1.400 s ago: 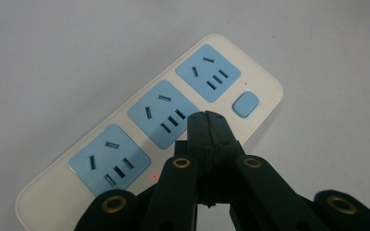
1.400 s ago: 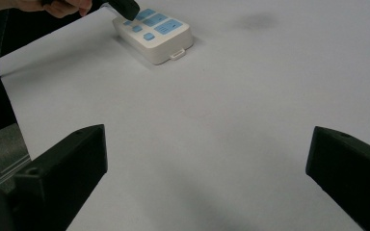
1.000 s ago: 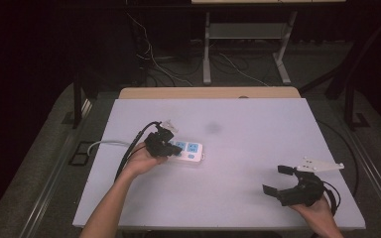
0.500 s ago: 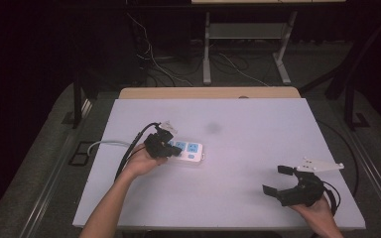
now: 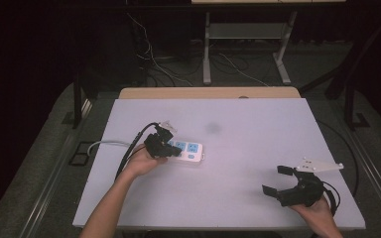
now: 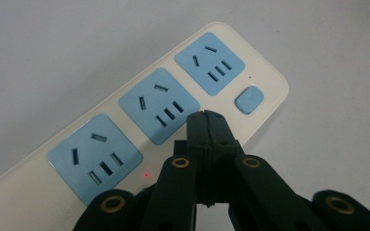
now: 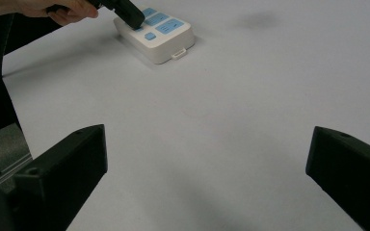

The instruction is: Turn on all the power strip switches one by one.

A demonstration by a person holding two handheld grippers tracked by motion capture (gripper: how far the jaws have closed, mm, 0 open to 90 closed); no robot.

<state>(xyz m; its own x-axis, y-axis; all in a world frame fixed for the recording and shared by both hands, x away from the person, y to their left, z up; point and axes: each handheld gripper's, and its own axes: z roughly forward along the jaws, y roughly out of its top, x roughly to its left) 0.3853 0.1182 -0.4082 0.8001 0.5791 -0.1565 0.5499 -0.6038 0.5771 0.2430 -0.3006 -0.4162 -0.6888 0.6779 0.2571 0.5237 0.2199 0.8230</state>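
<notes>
A white power strip [image 5: 186,150] with three blue sockets lies left of the table's middle. In the left gripper view the power strip [image 6: 139,115] shows a blue button [image 6: 248,99] at its end and a small red light [image 6: 146,174]. My left gripper [image 6: 205,115] is shut, with nothing between its jaws, and its tip sits over the strip beside the middle socket. The left gripper [image 5: 164,145] covers the strip's left part in the high view. My right gripper [image 5: 277,181] rests open near the table's front right corner, aimed toward the strip [image 7: 155,32].
A grey cable [image 5: 104,144] leaves the strip toward the table's left edge. A faint dark smudge [image 5: 212,128] marks the white tabletop [image 5: 248,148]. Beyond the table's far edge stand metal frame legs [image 5: 207,44] and loose floor cables [image 5: 154,59].
</notes>
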